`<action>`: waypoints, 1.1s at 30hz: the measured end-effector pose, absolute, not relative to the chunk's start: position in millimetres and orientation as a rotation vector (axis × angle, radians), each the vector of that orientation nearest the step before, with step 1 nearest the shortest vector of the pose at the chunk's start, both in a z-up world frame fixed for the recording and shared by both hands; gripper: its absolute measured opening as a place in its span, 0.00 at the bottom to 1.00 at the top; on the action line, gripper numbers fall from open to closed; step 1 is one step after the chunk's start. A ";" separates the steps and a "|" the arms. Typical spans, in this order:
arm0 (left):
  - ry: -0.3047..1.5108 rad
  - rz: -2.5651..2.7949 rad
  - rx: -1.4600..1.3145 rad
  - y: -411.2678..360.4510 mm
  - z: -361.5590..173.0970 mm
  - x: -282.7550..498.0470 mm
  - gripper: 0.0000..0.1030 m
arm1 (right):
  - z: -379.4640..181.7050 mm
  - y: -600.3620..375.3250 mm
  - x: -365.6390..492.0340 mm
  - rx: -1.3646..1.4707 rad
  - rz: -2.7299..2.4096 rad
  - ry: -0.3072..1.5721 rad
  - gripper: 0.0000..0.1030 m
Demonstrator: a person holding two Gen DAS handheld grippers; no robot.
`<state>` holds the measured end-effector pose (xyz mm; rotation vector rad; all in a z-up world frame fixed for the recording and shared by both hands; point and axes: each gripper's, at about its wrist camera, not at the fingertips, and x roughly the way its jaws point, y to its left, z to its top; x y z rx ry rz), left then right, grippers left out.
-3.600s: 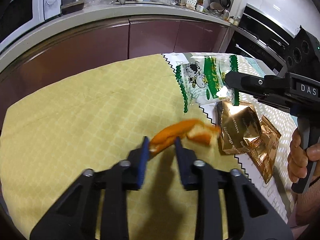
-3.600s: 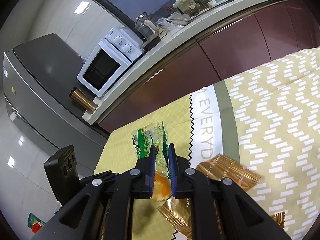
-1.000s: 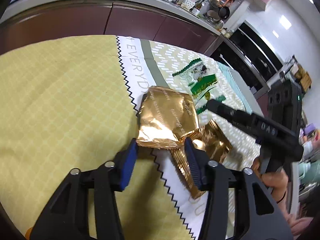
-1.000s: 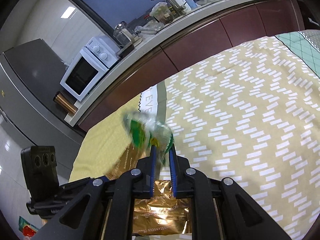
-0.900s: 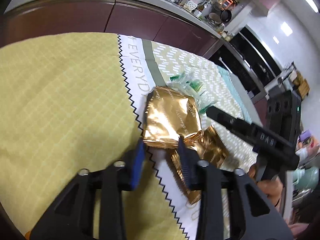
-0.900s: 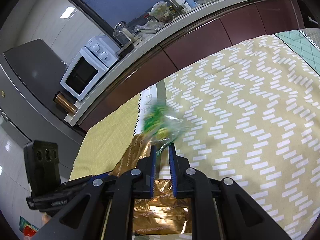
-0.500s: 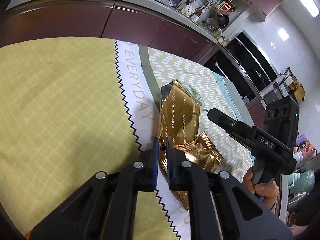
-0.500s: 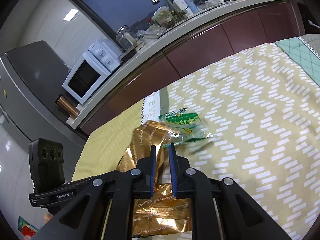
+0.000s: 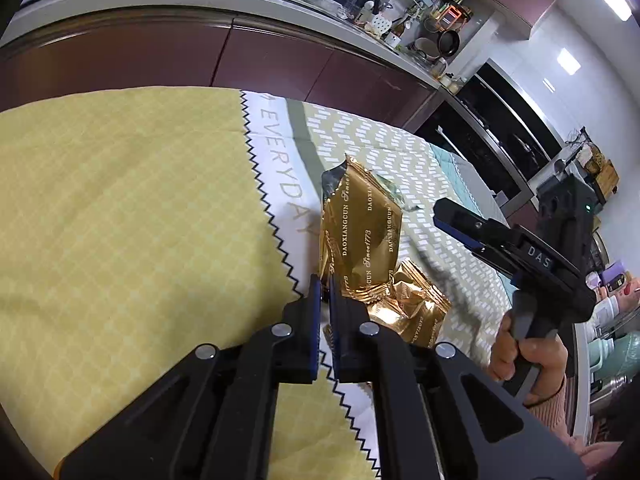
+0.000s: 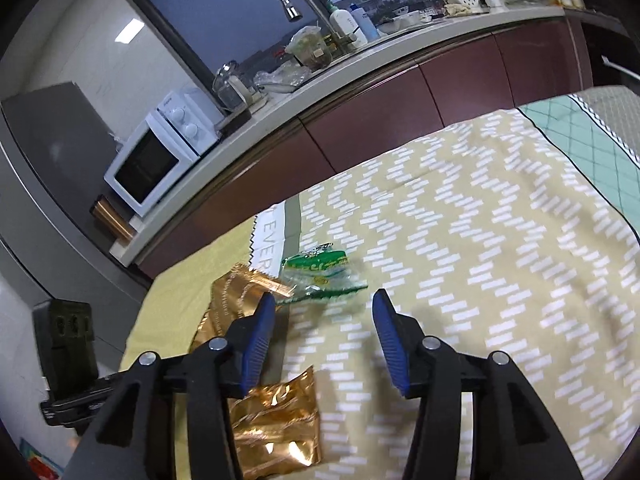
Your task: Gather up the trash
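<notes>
Left gripper is pinched tight on the bottom edge of a crinkled gold foil wrapper, lifting it upright off the desk; the pinched edge is hidden between the blue pads, and the clear green-printed wrapper shows only as a sliver behind the foil in the left view. Right gripper hangs with pads spread wide and nothing between them, just short of that green wrapper, which lies flat on the patterned cloth with bare cloth beyond. A second gold foil packet, creased and shiny, lies flat near the desk's front edge, partly covered by the right gripper's left arm.
</notes>
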<state>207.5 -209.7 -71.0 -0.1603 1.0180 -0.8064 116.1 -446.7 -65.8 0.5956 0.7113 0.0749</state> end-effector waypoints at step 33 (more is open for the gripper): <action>0.955 -0.776 -0.181 -171.7 -54.7 189.9 0.02 | -60.9 -441.4 112.9 0.759 0.224 0.662 0.12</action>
